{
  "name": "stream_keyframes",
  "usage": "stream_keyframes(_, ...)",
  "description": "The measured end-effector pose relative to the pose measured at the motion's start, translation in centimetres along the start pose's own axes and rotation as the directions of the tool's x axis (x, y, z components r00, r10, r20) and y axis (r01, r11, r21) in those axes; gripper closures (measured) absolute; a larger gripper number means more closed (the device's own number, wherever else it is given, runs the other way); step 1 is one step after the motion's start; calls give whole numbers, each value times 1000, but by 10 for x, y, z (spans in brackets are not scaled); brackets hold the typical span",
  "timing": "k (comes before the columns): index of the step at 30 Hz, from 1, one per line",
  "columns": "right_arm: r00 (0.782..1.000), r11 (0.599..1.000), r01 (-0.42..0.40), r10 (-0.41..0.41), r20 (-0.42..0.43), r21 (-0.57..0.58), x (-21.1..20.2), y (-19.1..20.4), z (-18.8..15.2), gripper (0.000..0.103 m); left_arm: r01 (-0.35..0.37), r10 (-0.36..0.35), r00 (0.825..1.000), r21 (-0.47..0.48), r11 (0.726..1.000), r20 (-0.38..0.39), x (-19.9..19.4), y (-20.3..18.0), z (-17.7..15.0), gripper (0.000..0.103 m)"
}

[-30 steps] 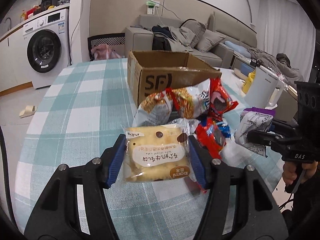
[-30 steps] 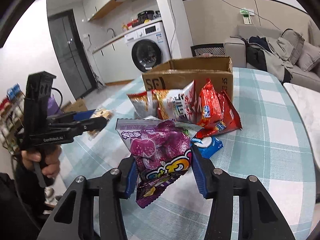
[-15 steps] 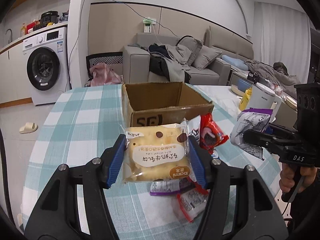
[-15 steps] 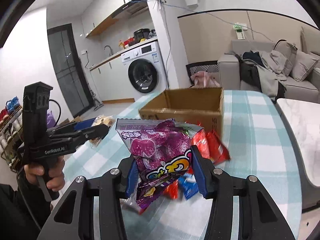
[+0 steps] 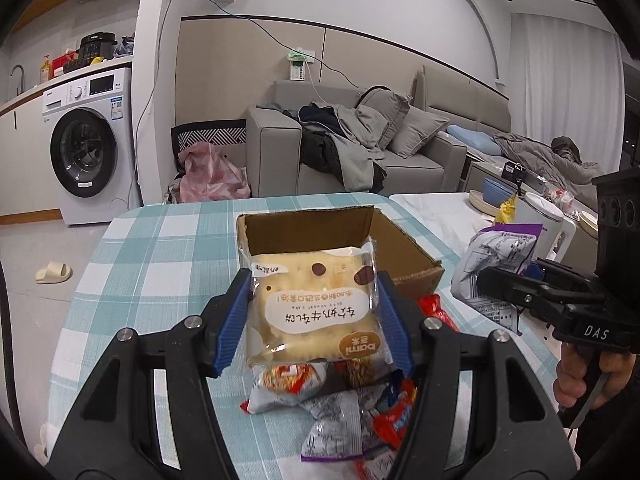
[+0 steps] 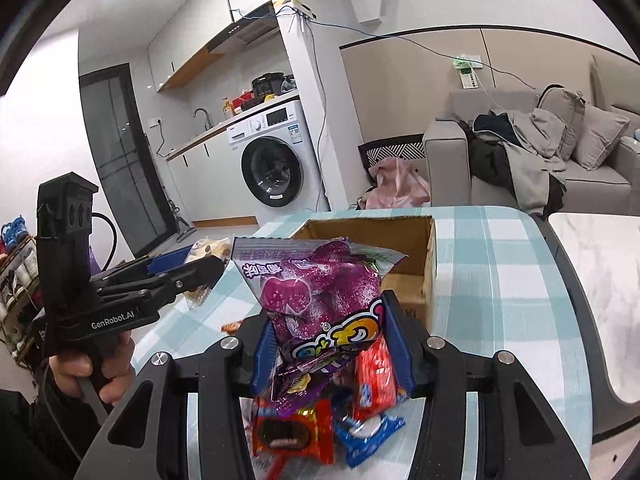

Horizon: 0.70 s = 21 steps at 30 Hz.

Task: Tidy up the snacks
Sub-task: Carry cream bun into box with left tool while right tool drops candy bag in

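My left gripper (image 5: 312, 320) is shut on a yellow cake packet (image 5: 314, 308) and holds it above the table, just in front of the open cardboard box (image 5: 400, 252). My right gripper (image 6: 328, 340) is shut on a purple snack bag (image 6: 320, 300) and holds it up in front of the same box (image 6: 404, 232). The right gripper with its bag also shows at the right of the left wrist view (image 5: 500, 268). The left gripper shows at the left of the right wrist view (image 6: 192, 268). A pile of snack packets (image 5: 348, 412) lies on the table below both grippers.
The table has a teal and white checked cloth (image 5: 160, 248). A white marble table (image 6: 600, 280) stands beside it, with a white kettle (image 5: 548, 220) on it. A washing machine (image 5: 88, 148) and a grey sofa (image 5: 360, 152) are behind.
Both grippers have risen with their packets and moved toward the box. I now look down into the box, and the snack pile has dropped below the fingers.
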State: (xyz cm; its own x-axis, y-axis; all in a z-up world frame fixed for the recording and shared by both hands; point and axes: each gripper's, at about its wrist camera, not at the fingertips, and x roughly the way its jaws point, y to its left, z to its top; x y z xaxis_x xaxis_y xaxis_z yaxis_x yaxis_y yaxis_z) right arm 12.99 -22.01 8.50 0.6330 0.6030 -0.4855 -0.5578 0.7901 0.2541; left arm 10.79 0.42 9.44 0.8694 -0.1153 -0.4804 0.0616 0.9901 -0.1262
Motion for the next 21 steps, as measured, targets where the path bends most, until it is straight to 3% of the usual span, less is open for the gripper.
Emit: stream_keyframes(21, 1000, 998, 3, -2, -14, 59, 70, -32, 35, 54, -17, 17, 999, -5, 1000, -31, 91, 19, 32, 45)
